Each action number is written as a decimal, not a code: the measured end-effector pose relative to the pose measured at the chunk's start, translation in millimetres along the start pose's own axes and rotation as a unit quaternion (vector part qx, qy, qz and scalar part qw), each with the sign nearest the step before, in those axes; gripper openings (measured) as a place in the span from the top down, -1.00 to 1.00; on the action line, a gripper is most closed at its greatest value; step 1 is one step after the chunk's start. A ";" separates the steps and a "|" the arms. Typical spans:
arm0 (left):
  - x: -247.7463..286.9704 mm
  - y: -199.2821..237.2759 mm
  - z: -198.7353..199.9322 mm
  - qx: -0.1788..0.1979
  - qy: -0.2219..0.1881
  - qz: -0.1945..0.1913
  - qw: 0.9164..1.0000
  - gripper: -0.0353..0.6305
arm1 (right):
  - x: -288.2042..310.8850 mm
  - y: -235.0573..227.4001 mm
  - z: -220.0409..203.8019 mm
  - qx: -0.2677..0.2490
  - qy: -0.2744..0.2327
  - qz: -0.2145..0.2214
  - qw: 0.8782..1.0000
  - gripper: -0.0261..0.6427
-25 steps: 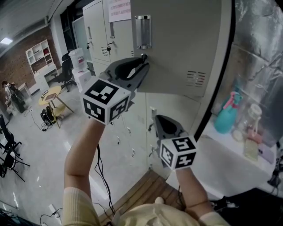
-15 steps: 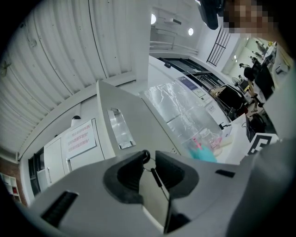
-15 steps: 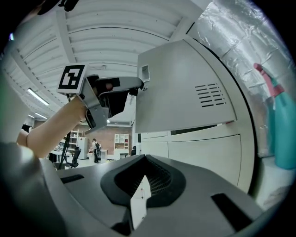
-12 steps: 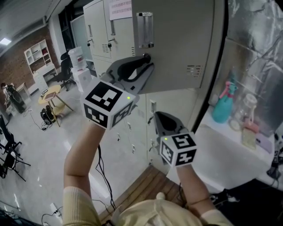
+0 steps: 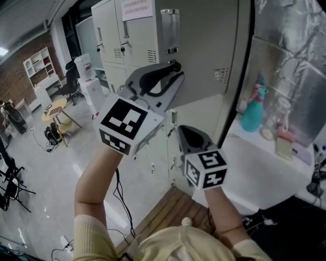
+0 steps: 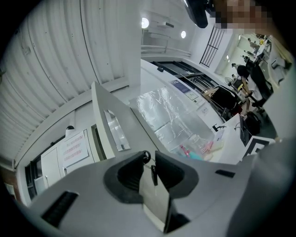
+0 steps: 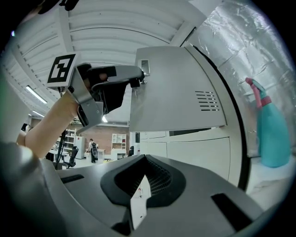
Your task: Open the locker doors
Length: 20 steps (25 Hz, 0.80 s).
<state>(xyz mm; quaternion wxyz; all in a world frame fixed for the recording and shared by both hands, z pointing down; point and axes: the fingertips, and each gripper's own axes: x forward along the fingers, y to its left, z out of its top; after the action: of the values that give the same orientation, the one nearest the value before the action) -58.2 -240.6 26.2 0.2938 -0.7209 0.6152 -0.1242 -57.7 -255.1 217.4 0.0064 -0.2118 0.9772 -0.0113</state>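
Grey plastic right gripper sits nearest, about 6 o'clock, jaws pressed together with nothing in them. Left gripper at centre is pinching the key in the locker door, which hangs well open at 12 o'clock. Next move, I reckon: let go and pick another door. Paper notice at 11 o'clock has print, probably too small to read.

The locker door swings wider open, showing a narrower face, and the left gripper, clamped on its key, rides along, upward and rightward.
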 end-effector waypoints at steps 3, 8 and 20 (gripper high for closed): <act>-5.6 -6.8 8.1 -0.005 -0.011 -0.011 1.000 0.66 | -4.5 2.1 2.6 0.000 -0.003 -0.011 1.000 0.91; -6.7 -23.1 21.7 0.001 -0.034 -0.028 0.999 0.66 | -13.4 -3.3 1.9 0.004 -0.006 -0.030 1.000 0.91; -13.9 -53.8 42.8 -0.069 -0.097 -0.077 0.990 0.70 | -37.4 -13.3 -8.1 0.010 -0.004 -0.080 0.997 0.91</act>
<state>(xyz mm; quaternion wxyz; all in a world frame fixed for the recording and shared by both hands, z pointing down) 5.8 -211.9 25.6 0.2913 -0.7935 0.5333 -0.0334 -18.3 -251.5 226.1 0.0111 -0.2894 0.9569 -0.0212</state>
